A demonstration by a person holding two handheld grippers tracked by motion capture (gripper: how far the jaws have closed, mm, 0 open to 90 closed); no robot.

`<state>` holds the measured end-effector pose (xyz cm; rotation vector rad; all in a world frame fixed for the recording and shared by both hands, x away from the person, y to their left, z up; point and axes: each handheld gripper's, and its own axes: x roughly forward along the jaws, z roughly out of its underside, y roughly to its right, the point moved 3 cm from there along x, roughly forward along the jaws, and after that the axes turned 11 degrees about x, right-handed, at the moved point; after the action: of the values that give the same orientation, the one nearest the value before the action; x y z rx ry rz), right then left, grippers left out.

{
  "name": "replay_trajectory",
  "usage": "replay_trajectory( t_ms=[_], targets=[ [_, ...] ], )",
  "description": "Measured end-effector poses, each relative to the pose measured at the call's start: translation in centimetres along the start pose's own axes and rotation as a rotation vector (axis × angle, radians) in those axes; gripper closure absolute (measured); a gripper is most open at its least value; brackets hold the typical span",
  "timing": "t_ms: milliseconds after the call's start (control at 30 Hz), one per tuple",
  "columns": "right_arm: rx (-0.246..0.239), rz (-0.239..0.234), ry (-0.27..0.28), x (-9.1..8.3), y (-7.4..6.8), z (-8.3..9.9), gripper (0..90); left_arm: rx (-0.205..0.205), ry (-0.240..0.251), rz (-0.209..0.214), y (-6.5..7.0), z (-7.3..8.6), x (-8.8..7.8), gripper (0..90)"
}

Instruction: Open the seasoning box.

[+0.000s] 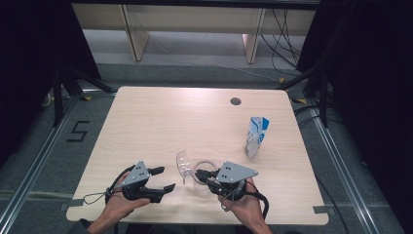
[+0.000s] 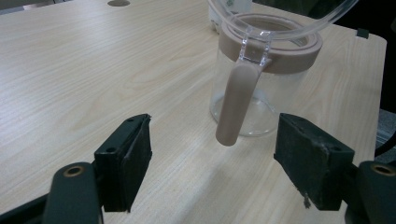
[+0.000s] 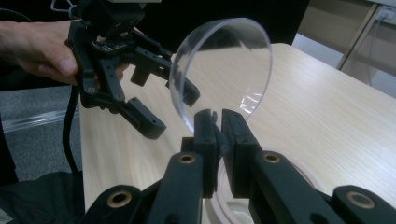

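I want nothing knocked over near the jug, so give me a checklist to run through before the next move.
1. Right claw pinching the clear lid at its edge tab: ok.
2. Lid swung up off the jug's rim: ok.
3. Jug upright on the table: ok.
4. Left claw open, nothing between its jaws, jug handle straight ahead: ok.
5. Milk carton standing apart from the jug: ok.
6. Contents of the jug: cannot tell.
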<state>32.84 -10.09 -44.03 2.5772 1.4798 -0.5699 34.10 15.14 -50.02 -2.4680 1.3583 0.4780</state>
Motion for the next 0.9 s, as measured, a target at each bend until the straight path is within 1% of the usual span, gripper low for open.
replay_trajectory(
  t_ms=[33, 100, 133, 233, 267, 300, 333, 367, 400, 433, 500, 533, 567, 600, 633, 667, 700, 733, 767, 800, 833, 867, 900],
  targets=[
    [0.000, 0.000, 0.000, 0.0, 0.0, 0.0, 84.6, 0.000, 0.000, 0.000, 0.0, 0.0, 0.0, 26.6],
    [-0.010, 0.019, 0.010, -0.4, 0.5, 0.0, 82.8, 0.000, 0.005, 0.000, 0.0, 0.0, 0.0, 26.4],
    [0.011, 0.025, 0.003, -0.7, 0.8, 0.0, 81.3, 0.001, 0.006, 0.000, 0.1, 0.0, 0.0, 26.3],
    [0.037, 0.068, 0.017, -1.7, 2.1, 0.3, 76.5, 0.005, 0.007, 0.001, 0.1, 0.0, 0.0, 25.8],
    [0.046, 0.090, 0.020, -2.1, 2.5, 0.5, 75.0, 0.011, 0.008, 0.005, 0.1, 0.1, 0.0, 25.6],
    [0.058, 0.095, 0.013, -2.5, 2.9, 0.7, 73.2, 0.010, 0.005, 0.004, 0.1, 0.1, 0.1, 25.4],
    [0.066, 0.115, 0.021, -2.9, 3.2, 0.8, 70.2, 0.003, -0.003, -0.002, 0.1, 0.1, 0.0, 25.3],
    [0.090, 0.157, 0.026, -3.6, 3.9, 1.1, 62.1, 0.005, -0.003, -0.001, 0.2, 0.1, 0.0, 24.8],
    [0.090, 0.157, 0.026, -3.6, 3.9, 1.1, 62.1, 0.005, -0.004, 0.000, 0.2, 0.1, 0.1, 24.8],
    [0.106, 0.185, 0.029, -4.0, 4.3, 1.3, 60.4, 0.007, -0.003, 0.001, 0.2, 0.1, 0.1, 24.6],
    [0.137, 0.202, 0.036, -4.5, 4.8, 1.7, 55.8, 0.007, 0.003, 0.007, 0.2, 0.1, 0.1, 24.5],
    [0.116, 0.254, 0.037, -5.0, 5.2, 1.9, 54.5, 0.006, 0.003, 0.007, 0.2, 0.1, 0.1, 24.6],
    [0.130, 0.295, 0.050, -5.7, 5.7, 2.4, 52.9, 0.006, 0.003, 0.007, 0.2, 0.1, 0.1, 24.4],
    [0.130, 0.295, 0.050, -5.7, 5.7, 2.4, 52.9, 0.006, 0.003, 0.007, 0.2, 0.1, 0.1, 24.4],
    [0.136, 0.333, 0.066, -6.0, 6.1, 2.6, 51.0, 0.007, 0.003, 0.008, 0.2, 0.1, 0.1, 24.4],
    [0.182, 0.362, 0.063, -6.4, 6.4, 3.2, 47.9, 0.008, 0.002, 0.007, 0.2, 0.1, 0.1, 24.4],
    [0.182, 0.362, 0.063, -6.4, 6.4, 3.2, 47.9, 0.008, 0.002, 0.007, 0.2, 0.1, 0.1, 24.4],
    [0.181, 0.382, 0.072, -6.7, 6.7, 3.3, 46.9, 0.008, 0.002, 0.008, 0.2, 0.1, 0.1, 24.4],
    [0.201, 0.387, 0.081, -6.9, 6.9, 3.5, 45.7, 0.009, -0.004, 0.004, 0.2, 0.1, 0.1, 24.4],
    [0.195, 0.420, 0.089, -7.2, 7.1, 3.6, 44.5, 0.009, -0.005, 0.003, 0.2, 0.1, 0.1, 24.4],
    [0.196, 0.442, 0.089, -7.4, 7.4, 3.8, 43.0, 0.004, -0.005, 0.002, 0.3, 0.1, 0.1, 24.4],
    [0.217, 0.459, 0.109, -7.5, 7.6, 3.9, 41.4, -0.009, -0.006, 0.000, 0.3, 0.1, 0.1, 24.4],
    [0.226, 0.468, 0.120, -7.6, 7.8, 4.0, 40.2, 0.009, -0.006, 0.003, 0.2, 0.1, 0.1, 24.4]
  ],
)
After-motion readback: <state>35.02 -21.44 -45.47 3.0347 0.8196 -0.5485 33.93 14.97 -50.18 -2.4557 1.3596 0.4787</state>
